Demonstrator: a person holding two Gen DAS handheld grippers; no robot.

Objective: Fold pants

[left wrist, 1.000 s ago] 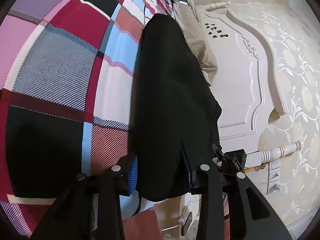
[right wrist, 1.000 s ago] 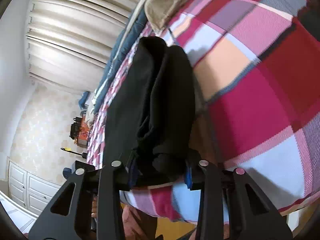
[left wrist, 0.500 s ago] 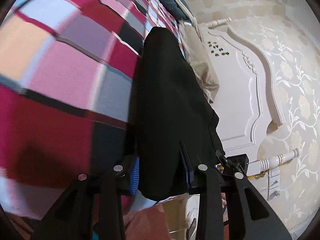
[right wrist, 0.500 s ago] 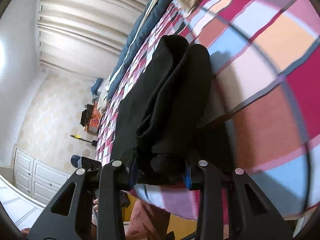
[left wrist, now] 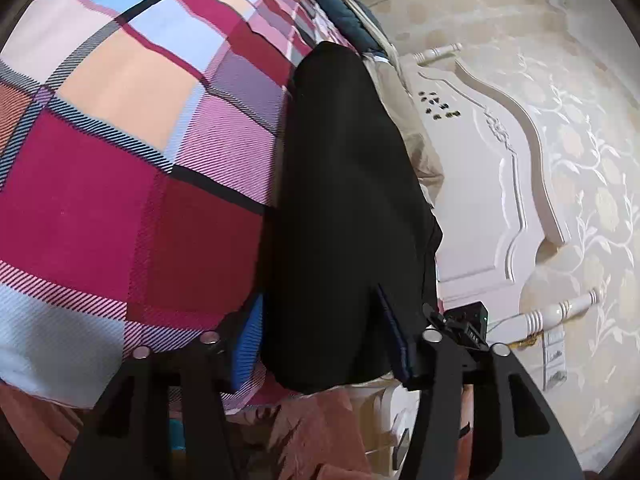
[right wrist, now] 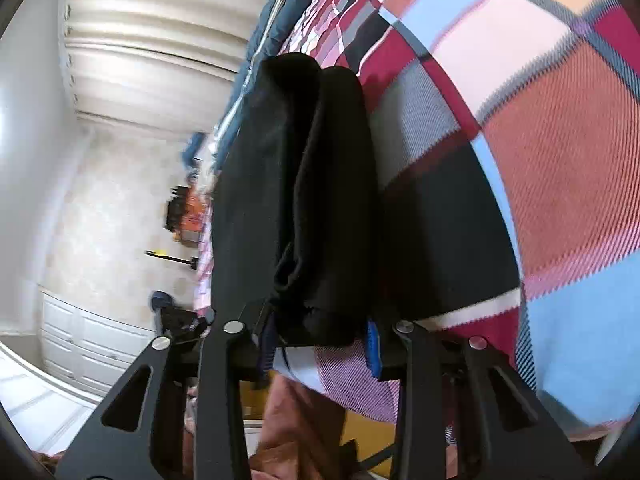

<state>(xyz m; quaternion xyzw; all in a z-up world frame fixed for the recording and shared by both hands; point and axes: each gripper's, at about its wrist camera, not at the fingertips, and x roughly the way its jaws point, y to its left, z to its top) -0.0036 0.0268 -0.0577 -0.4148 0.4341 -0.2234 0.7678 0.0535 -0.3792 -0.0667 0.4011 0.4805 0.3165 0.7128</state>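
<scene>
The black pants [left wrist: 344,208] hang stretched between my two grippers, above the plaid bedspread [left wrist: 120,160]. My left gripper [left wrist: 324,344] is shut on one end of the pants, with the blue pads pressed on the smooth cloth. In the right wrist view my right gripper [right wrist: 320,340] is shut on the other end of the pants [right wrist: 304,192], where the cloth is bunched in thick doubled layers. The far end of the pants in each view runs off toward the other gripper.
A white carved headboard [left wrist: 492,184] and flowered wallpaper stand to the right in the left wrist view. A beige garment [left wrist: 416,152] lies by the headboard. Pale curtains [right wrist: 160,40], white cabinets [right wrist: 80,340] and dark blue bedding [right wrist: 280,12] show in the right wrist view.
Both grippers have carried the pants along over the bedspread; the plaid squares have shifted behind them. The grips have not changed.
</scene>
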